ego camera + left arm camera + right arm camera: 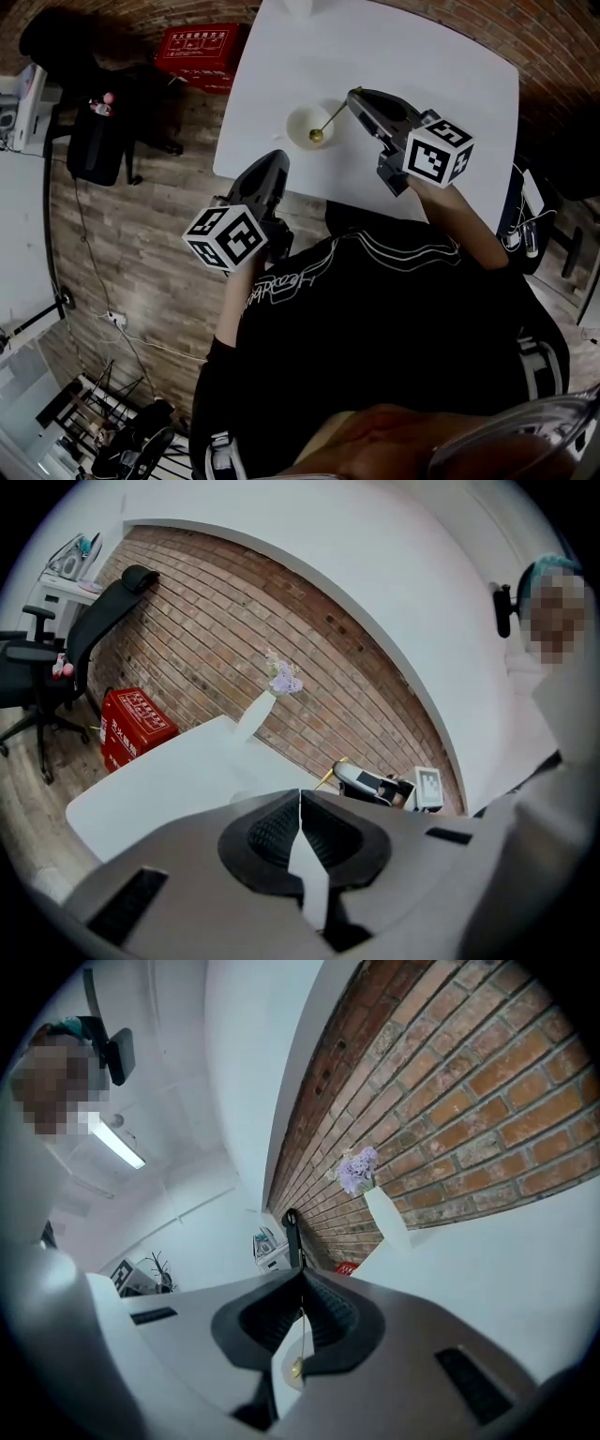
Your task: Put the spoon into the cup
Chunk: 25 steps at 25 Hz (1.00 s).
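Observation:
A white cup (302, 120) stands on the white table (422, 66) close to its near edge. A gold spoon (323, 127) slants down from my right gripper (352, 96), which is shut on the thin handle. The spoon's bowl sits inside the cup's rim. In the right gripper view the handle runs down between the closed jaws to the spoon bowl (296, 1367). My left gripper (277, 159) hovers at the table's near edge, just short of the cup, shut with nothing in it. From the left gripper view (300, 794) the cup is hidden, but the right gripper (370, 783) shows.
A white vase with purple flowers (270, 691) stands at the table's far side against the brick wall (469, 1101). On the wooden floor to the left are a red box (197, 52) and a black office chair (98, 141).

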{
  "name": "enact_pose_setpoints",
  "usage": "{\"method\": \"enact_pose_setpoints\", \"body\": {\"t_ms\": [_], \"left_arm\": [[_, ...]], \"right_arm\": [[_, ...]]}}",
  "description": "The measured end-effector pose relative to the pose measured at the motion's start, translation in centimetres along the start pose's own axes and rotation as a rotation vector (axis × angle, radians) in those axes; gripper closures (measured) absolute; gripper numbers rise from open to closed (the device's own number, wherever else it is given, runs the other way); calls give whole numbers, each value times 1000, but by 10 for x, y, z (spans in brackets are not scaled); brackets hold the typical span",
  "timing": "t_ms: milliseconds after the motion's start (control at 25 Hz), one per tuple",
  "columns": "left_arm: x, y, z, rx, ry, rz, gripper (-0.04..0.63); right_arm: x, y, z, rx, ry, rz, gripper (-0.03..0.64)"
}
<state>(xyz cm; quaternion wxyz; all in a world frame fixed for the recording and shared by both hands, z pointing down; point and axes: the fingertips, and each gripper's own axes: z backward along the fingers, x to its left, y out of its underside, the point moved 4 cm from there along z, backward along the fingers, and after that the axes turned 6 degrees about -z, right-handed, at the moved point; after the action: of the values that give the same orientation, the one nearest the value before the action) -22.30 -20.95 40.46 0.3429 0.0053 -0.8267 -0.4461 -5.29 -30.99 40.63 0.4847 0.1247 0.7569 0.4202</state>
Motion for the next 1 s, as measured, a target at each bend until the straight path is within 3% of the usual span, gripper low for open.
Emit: {"method": "enact_pose_setpoints", "body": {"t_ms": [1000], "left_arm": [[24,18,7,29,-92,52,588]], "right_arm": [[-39,56,-38,122,8,-52,617]]}}
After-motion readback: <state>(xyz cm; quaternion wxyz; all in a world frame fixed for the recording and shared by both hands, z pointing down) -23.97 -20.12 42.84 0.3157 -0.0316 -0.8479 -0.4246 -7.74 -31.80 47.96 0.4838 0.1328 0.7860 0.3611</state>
